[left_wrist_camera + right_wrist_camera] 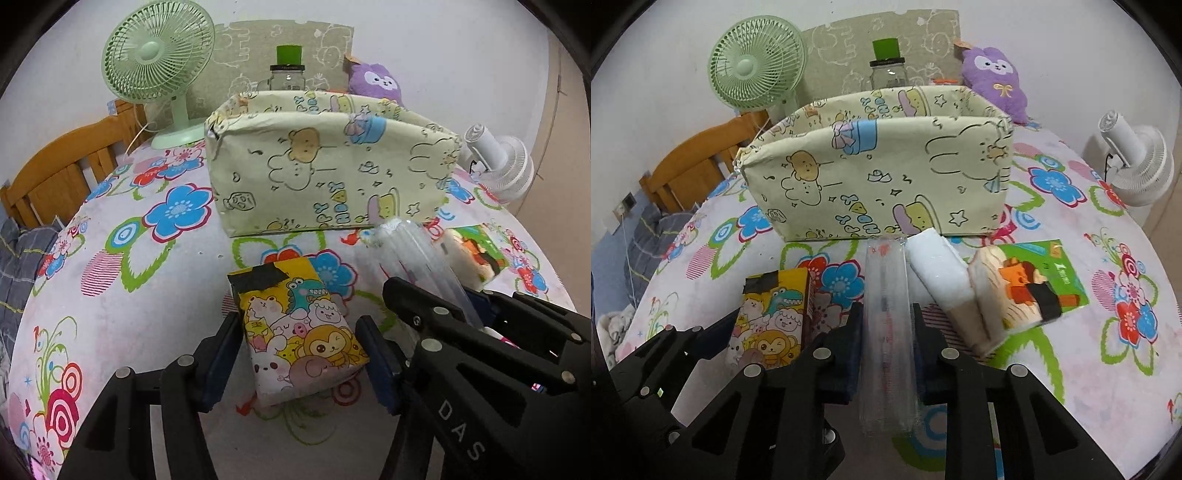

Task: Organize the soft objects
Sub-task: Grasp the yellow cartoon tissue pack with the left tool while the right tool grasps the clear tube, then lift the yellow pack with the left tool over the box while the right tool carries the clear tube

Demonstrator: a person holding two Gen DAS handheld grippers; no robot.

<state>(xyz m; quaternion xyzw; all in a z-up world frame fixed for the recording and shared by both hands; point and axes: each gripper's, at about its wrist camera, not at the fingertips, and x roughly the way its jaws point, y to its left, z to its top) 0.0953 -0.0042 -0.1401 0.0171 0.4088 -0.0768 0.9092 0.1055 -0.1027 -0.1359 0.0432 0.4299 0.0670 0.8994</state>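
Observation:
A yellow cartoon-animal tissue pack [299, 332] lies on the flowered table between the fingers of my left gripper [301, 354]; the pads touch or nearly touch its sides. It also shows in the right wrist view [772, 321]. My right gripper [888, 332] is shut on a clear plastic-wrapped tube pack [886, 332], also seen in the left wrist view [424, 266]. A white pack [942, 280] and a green tissue pack [1023, 291] lie to the right. A cream cartoon fabric basket [882, 177] stands open behind them.
A green fan [757, 62], a glass jar with a green lid [888, 70] and a purple plush toy [995, 77] stand behind the basket. A white fan [1137, 162] is at the right edge. A wooden chair [66, 170] stands at the left.

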